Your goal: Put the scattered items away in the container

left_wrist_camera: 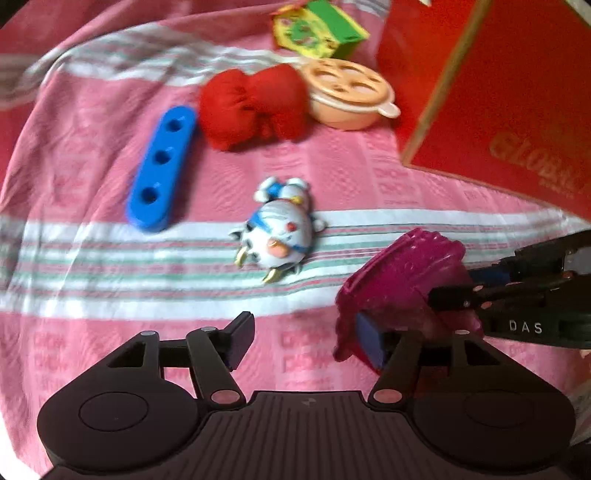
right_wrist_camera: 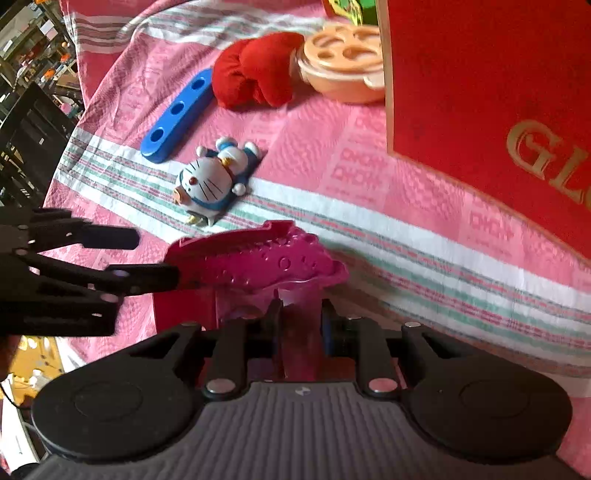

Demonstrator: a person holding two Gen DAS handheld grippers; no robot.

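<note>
My right gripper is shut on a magenta plastic toy, held above the pink cloth; the toy also shows in the left wrist view. My left gripper is open, its right finger close beside the magenta toy. It shows from the side in the right wrist view. A Doraemon figure lies on the cloth ahead, with a blue three-hole bar, a red plush bow, a peach lidded bowl and a green-yellow box beyond. The red container box stands at the right.
The pink striped cloth covers the whole surface and drops off at the left edge in the right wrist view. Shelving and clutter lie beyond that edge.
</note>
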